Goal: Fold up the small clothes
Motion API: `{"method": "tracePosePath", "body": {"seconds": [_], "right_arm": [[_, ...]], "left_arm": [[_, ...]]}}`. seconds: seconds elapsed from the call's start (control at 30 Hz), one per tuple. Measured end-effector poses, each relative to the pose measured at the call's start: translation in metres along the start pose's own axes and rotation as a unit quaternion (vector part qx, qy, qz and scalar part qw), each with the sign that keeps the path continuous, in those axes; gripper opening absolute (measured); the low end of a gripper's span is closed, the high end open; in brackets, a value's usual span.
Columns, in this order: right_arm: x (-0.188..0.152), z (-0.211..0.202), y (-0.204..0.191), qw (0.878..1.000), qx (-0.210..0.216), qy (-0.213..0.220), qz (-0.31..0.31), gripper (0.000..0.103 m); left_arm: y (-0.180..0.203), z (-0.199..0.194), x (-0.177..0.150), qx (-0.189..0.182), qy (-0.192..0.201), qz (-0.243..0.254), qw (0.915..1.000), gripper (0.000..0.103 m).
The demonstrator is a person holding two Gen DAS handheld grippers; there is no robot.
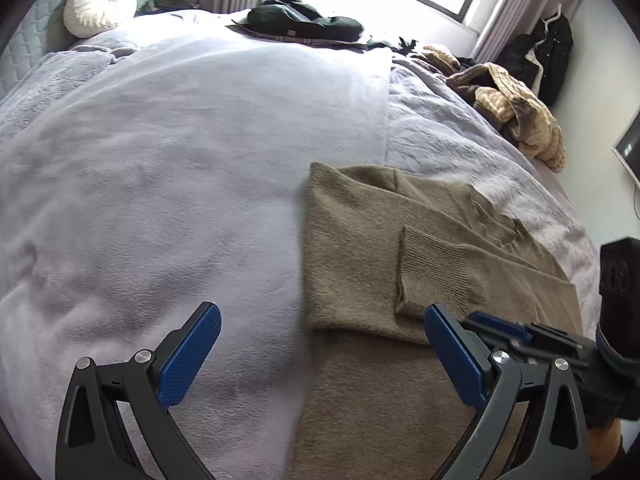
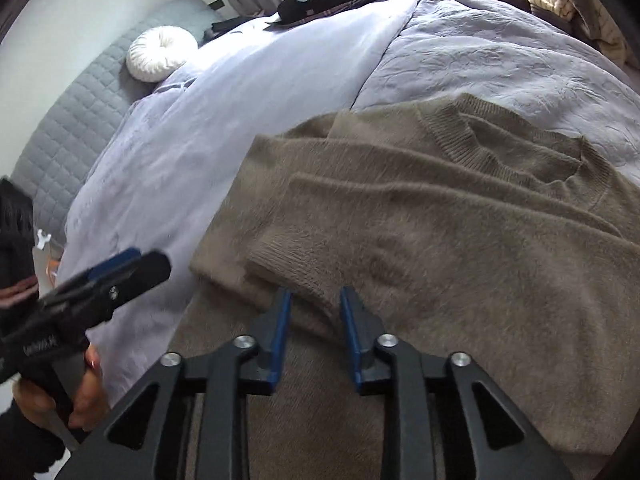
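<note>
A brown fuzzy sweater (image 1: 360, 248) lies flat on the lavender bed, its left sleeve folded across the body with the ribbed cuff (image 1: 434, 276) near the lower edge. It fills the right wrist view (image 2: 460, 248), neckline at the far side. My left gripper (image 1: 320, 326) is wide open and empty, over the sweater's left edge. My right gripper (image 2: 316, 300) hovers just above the sleeve cuff (image 2: 280, 260), jaws partly open with nothing between them. The right gripper also shows at the right of the left wrist view (image 1: 500, 328), and the left gripper at the left of the right wrist view (image 2: 120, 268).
The bed's lavender blanket (image 1: 160, 160) spreads left. A round white cushion (image 1: 100, 4) sits by the grey headboard. Dark clothes (image 1: 304, 20) lie at the far edge, a tan striped garment pile (image 1: 516, 108) at far right. A window stands behind.
</note>
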State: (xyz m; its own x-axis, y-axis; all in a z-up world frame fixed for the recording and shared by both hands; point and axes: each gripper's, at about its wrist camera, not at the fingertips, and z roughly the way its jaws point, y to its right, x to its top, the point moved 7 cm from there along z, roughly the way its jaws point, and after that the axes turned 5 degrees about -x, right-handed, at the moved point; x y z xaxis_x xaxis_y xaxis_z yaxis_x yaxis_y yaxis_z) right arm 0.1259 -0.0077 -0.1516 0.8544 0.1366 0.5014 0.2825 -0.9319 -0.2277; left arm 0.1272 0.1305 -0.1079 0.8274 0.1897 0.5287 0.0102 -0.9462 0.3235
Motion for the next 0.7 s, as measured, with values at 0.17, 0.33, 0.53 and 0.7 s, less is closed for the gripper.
{"method": "tracePosePath", "body": {"seconds": [0.17,0.33,0.53,0.7], "right_arm": [[-0.029,-0.043,0.049,0.994,0.026,0.022,0.107,0.04],[-0.085,-0.094,0.141,0.953,0.032,0.054,0.297,0.04],[-0.136,-0.127,0.22,0.876,0.048,0.118,0.466,0.04],[-0.126,-0.113,0.236,0.847,0.059,0.149,0.508,0.04]], "left_arm": [[0.021,0.01,-0.002,-0.039,-0.021,0.006,0.999,0.102],[0.05,0.033,-0.005,-0.072,-0.059,0.017,0.9955,0.102],[0.073,0.054,0.002,-0.079,-0.078,0.04,0.993,0.102],[0.077,0.064,-0.002,-0.069,-0.095,0.057,0.9915,0.101]]}}
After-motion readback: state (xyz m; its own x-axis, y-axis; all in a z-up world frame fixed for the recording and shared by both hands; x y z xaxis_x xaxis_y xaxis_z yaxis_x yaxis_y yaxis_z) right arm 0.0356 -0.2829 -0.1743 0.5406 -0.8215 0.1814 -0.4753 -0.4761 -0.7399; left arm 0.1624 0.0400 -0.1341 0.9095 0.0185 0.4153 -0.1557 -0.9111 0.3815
